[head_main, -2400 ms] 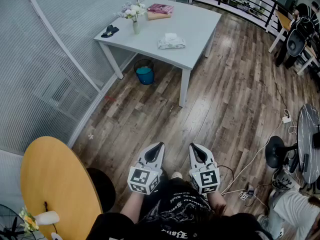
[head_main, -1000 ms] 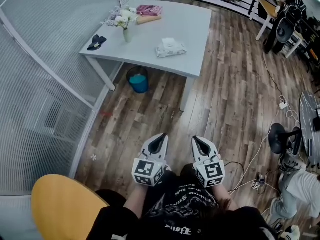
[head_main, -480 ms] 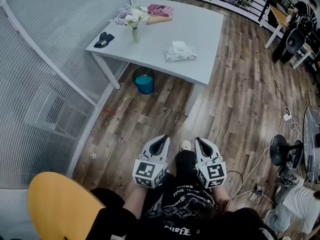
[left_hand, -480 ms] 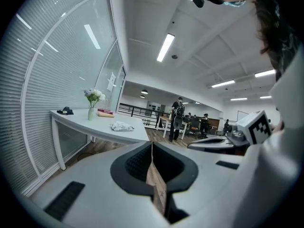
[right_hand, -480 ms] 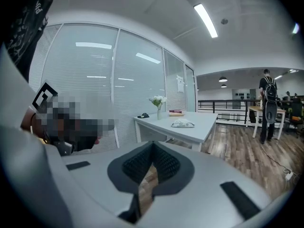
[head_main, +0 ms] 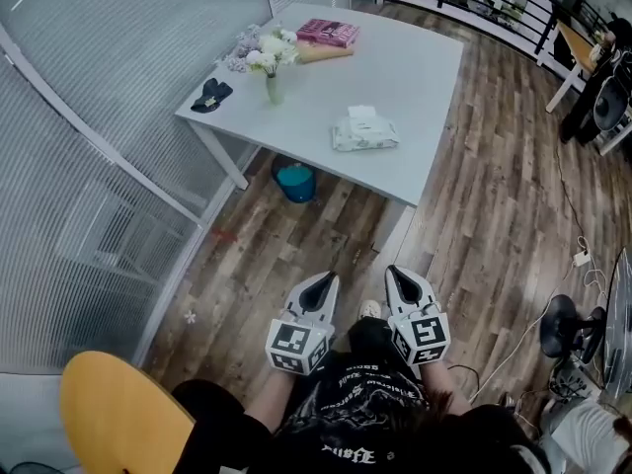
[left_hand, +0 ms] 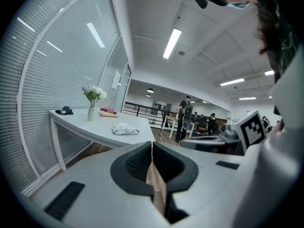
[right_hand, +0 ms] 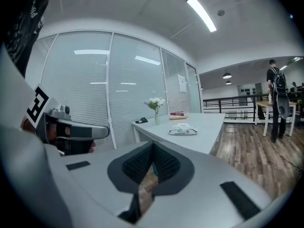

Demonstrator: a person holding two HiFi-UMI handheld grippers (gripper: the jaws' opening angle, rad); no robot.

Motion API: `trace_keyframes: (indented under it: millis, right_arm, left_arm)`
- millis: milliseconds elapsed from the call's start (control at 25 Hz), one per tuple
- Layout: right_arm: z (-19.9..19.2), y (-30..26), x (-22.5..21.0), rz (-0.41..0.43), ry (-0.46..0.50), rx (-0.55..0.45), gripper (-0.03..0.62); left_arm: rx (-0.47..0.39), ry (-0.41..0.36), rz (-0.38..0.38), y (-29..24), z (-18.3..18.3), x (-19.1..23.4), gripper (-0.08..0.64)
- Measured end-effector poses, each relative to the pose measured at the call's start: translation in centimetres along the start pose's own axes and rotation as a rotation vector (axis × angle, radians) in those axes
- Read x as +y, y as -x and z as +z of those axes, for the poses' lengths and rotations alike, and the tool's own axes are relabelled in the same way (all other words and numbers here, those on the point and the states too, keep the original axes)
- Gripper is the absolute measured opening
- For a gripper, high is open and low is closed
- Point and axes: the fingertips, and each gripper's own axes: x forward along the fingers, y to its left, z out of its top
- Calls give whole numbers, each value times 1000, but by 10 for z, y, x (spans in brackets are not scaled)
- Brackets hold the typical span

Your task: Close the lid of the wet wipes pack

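The pack (head_main: 365,129) lies on the table (head_main: 425,77), toward its near edge and well clear of the vase (head_main: 273,72) at the table's left side. Its lid (head_main: 361,115) seems flipped open, though it is too small to be sure. The left gripper (head_main: 322,286) and right gripper (head_main: 400,279) are both clenched on nothing, well short of the table, so the step is likely the approach: come square to the table's near edge, then press the lid flat with one closed tip while the other steadies the pack.

White wet wipes pack (head_main: 365,130), lid raised, on table (head_main: 425,87)
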Motion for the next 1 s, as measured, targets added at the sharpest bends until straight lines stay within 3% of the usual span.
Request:
trace_keyframes:
  millis: [640,1000]
  right_arm:
    - [36,-78,-113,81,51,11,-2]
    - [28,-93,-129,116,-3,48,-2]
  left_arm:
    - [-39,41,68,-132,43,8,11]
    - [1,48,87,-158,39,17,11]
